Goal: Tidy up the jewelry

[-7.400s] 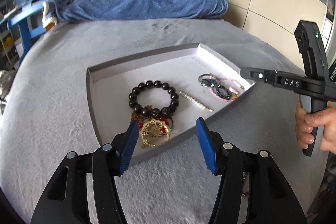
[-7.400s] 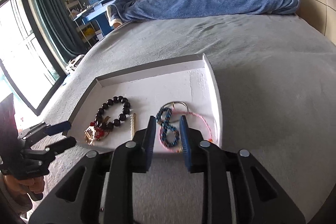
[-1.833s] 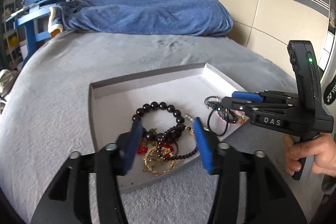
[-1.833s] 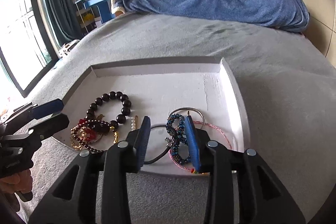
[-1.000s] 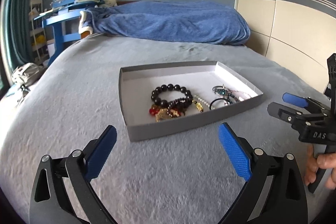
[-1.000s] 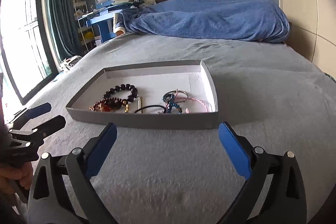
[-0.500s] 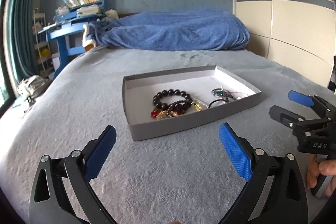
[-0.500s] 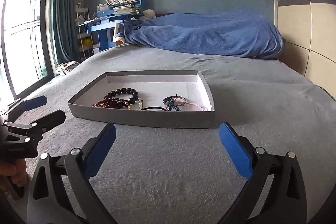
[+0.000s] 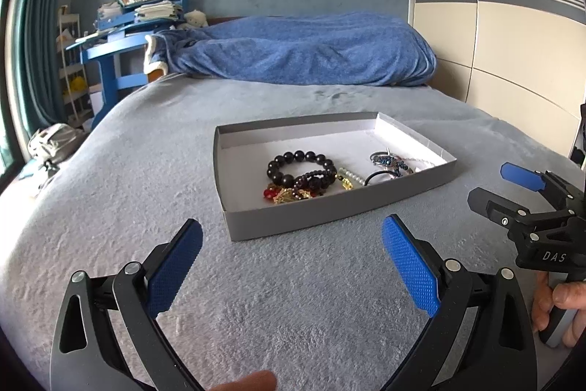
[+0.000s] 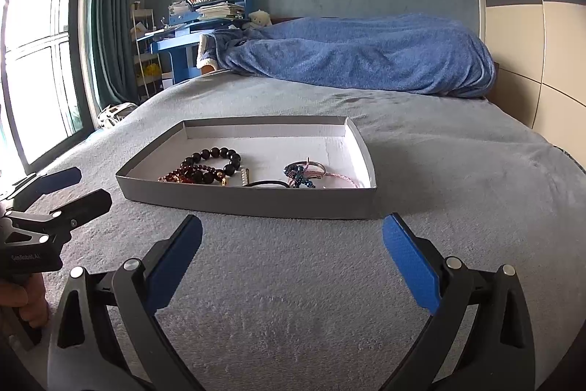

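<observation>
Left gripper [image 9: 291,266]: jaws spread wide and empty, held low over the grey bedspread [image 9: 146,178], short of the tray.
Right gripper [image 10: 292,264]: jaws also wide apart, holding nothing, facing the tray's near wall.
Tray [image 10: 256,198]: shallow grey cardboard tray with a white floor, resting on the bed; all the jewelry lies inside it.
Black bead bracelet [image 9: 300,163]: toward the tray's left side, overlapping a smaller dark red bead strand [image 9: 315,179] and a gold and red ornament [image 9: 287,195].
Pearl bar [image 9: 351,175]: just right of the beads, beside a thin black loop [image 9: 381,175].
Blue beaded piece [image 10: 300,176]: toward the right side, tangled with a metal ring and a pink cord [image 10: 338,176].
Handling: everything looks light; round beads are probably slippery, so pinching across the strand seems safest. Cords are limp and likely to drag neighbours.
Risk: the overlapped pieces on the left may lift together.
</observation>
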Demonstrator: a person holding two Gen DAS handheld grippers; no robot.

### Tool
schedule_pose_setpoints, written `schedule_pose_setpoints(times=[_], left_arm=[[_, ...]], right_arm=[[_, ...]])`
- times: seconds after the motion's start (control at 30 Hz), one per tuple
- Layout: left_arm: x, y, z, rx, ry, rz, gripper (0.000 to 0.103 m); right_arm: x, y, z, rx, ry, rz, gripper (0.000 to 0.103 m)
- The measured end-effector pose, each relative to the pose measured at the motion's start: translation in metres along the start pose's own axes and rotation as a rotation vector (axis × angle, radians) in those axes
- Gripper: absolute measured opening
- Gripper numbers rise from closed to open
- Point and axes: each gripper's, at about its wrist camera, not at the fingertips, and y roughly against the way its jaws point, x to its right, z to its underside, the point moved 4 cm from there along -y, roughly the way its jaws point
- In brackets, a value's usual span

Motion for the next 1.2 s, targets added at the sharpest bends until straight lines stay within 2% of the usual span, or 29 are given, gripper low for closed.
schedule_pose_setpoints(times=[1.2], left_arm=[[0.005, -0.0014, 0.0025, -0.007, -0.029, -0.005, 0.098]], right_arm=[[-0.0011, -0.0036, 0.0018, -0.013, -0.009, -0.005, 0.097]])
